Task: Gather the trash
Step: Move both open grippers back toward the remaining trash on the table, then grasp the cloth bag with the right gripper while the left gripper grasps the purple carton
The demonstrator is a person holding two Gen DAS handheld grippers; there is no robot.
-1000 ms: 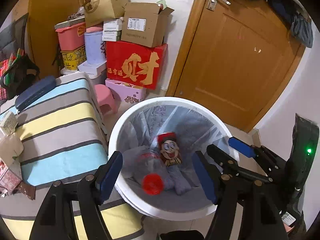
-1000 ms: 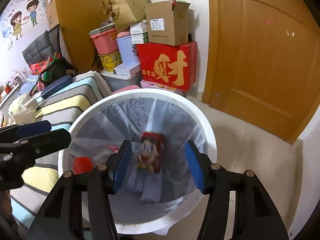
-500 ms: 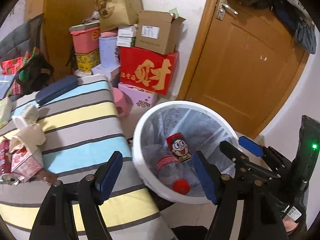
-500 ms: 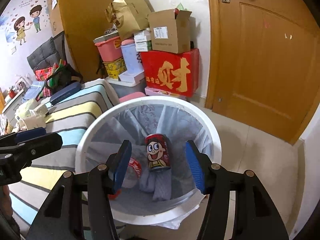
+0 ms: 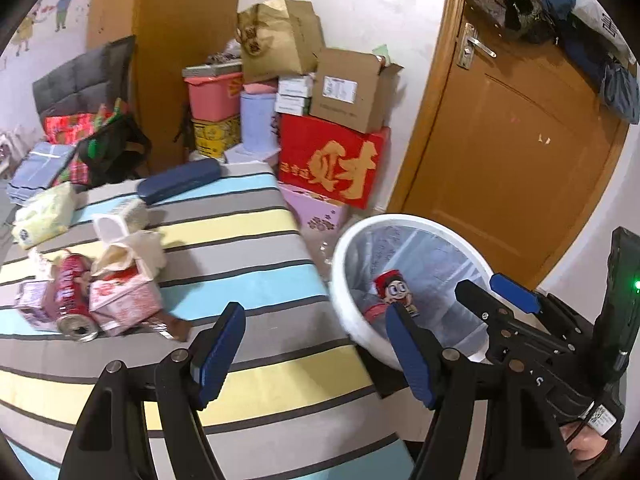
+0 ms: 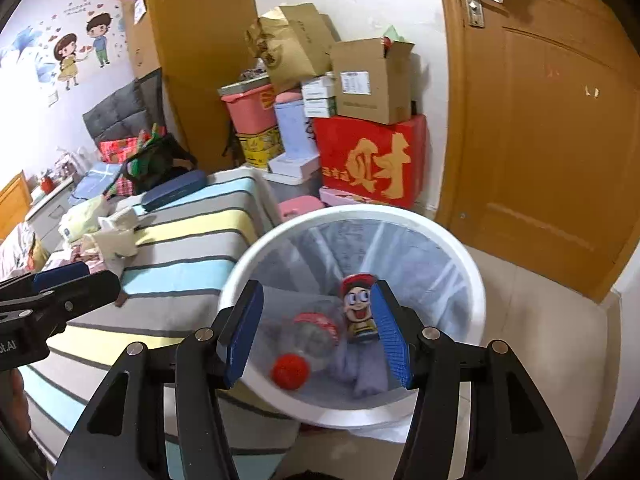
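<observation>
Two grippers are hanging with jaws spread wide and nothing between them; the left gripper (image 5: 314, 354) is hovering over the striped bed cover (image 5: 240, 248), while the right gripper (image 6: 316, 334) is hanging above the white bin (image 6: 476, 276) standing beside the bed. Inside the lined bin a cartoon-face can (image 6: 360, 308) is lying next to a clear bottle (image 6: 316, 336) with a red cap (image 6: 290, 371); on the cover, well apart from the left gripper, a red drink can (image 5: 74, 300), a pink carton (image 5: 124, 304) and crumpled tissue (image 5: 132, 252) are sitting bunched together.
</observation>
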